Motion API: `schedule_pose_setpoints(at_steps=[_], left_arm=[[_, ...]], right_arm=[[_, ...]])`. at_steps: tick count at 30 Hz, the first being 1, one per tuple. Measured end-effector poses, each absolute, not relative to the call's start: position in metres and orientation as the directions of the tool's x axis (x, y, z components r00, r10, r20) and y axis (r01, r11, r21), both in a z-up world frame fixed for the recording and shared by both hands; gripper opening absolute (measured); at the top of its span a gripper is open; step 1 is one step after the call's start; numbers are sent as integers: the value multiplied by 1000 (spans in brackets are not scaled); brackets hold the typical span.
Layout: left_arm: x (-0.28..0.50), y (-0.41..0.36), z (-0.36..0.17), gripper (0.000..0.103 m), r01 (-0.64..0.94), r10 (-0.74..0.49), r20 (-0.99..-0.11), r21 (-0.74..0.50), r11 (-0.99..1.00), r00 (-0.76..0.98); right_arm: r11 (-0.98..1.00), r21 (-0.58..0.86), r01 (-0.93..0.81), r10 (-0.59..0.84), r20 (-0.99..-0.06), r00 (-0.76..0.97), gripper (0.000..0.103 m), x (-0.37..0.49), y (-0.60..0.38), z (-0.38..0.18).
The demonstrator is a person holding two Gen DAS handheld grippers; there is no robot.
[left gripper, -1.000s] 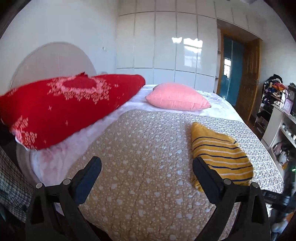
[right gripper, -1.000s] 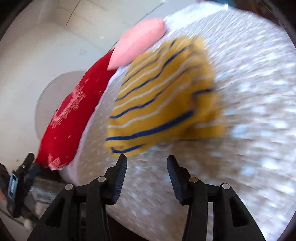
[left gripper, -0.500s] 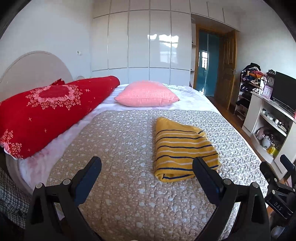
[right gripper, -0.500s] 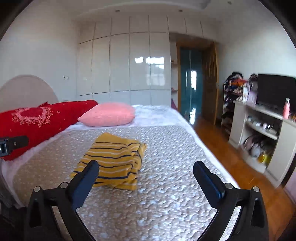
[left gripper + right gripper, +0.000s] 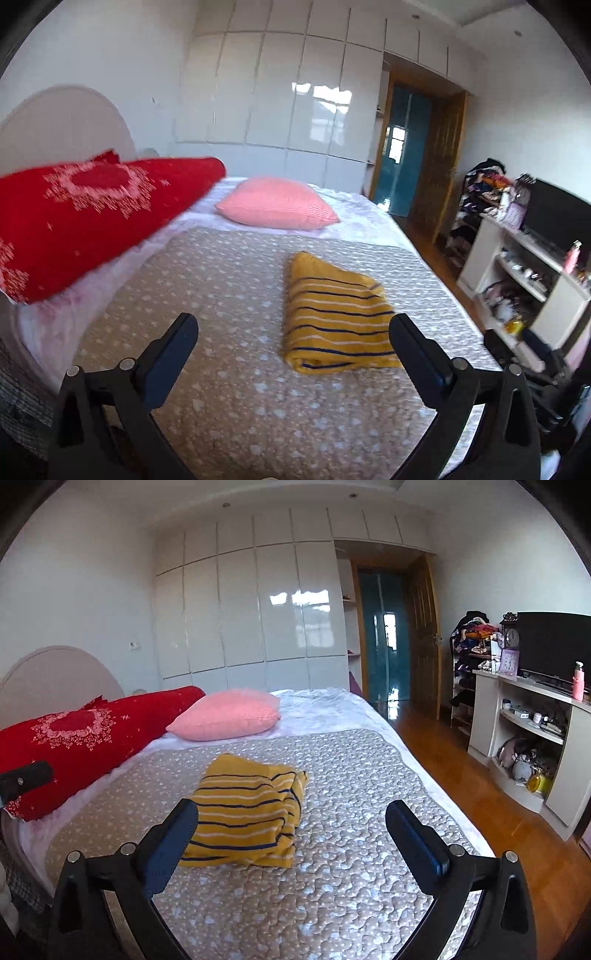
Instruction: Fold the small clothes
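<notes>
- The yellow garment [image 5: 245,808] is a knit with thin navy and white stripes, folded into a thick, roughly rectangular bundle; its right edge is bunched and uneven in the right wrist view.
- It lies on the quilted beige bedspread [image 5: 351,812], whose stitched surface carries a pale heart-like print, about mid-bed and well short of the pillows.
- A plump pink pillow [image 5: 229,714] with a fine ribbed weave sits at the head of the bed beside a long red cushion [image 5: 85,734] embroidered with a pale heart motif.
- Glossy white wardrobe panels [image 5: 258,605] fill the far wall.
- The left tool [image 5: 293,338] has its black jaws spread wide with nothing between them, above the bedspread near the garment's [image 5: 332,314] near end.
- The right tool [image 5: 291,825] is likewise wide apart and empty; its jaws have just been opening.
- A second ago the right tool was narrow and close over the garment, seen at a steep tilt; now it is drawn back, with the whole bundle lying free in front of it.
</notes>
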State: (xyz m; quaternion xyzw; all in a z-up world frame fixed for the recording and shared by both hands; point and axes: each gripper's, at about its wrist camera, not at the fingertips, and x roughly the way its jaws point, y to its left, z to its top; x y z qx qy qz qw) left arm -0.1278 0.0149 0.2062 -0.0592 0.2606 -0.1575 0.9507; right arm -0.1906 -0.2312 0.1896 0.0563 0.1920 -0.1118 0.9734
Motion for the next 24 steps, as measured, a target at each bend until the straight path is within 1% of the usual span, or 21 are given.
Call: schedule_pose_setpoints(at_steps=[2, 6, 9, 12, 15, 21, 24], left_arm=[[-127, 15, 203, 103, 272, -342, -490, -211, 939, 801], [-126, 15, 200, 103, 238, -304, -515, -192, 952, 801], [-128, 20, 197, 103, 226, -302, -505, -206, 952, 809], [-130, 29, 193, 103, 222, -324, -483, -257, 941, 814], [-123, 31, 186, 103, 207, -328, -516, -279, 938, 791], [-109, 32, 164, 103, 178, -299, -586, -256, 950, 753], [-107, 29, 155, 103, 186, -299, -600, -244, 952, 742]], right_arm=[[971, 58, 230, -191, -386, 902, 103, -190, -227, 191], [976, 39, 213, -181, -387, 904, 103, -188, -218, 194], [978, 21, 207, -183, -389, 903, 103, -185, -212, 194], [980, 18, 198, -174, -405, 898, 103, -181, -208, 192], [982, 13, 188, -164, -432, 887, 103, -175, -202, 188], [987, -11, 162, -147, -483, 863, 103, -164, -189, 172], [988, -12, 154, -138, -510, 849, 103, -160, -186, 164]])
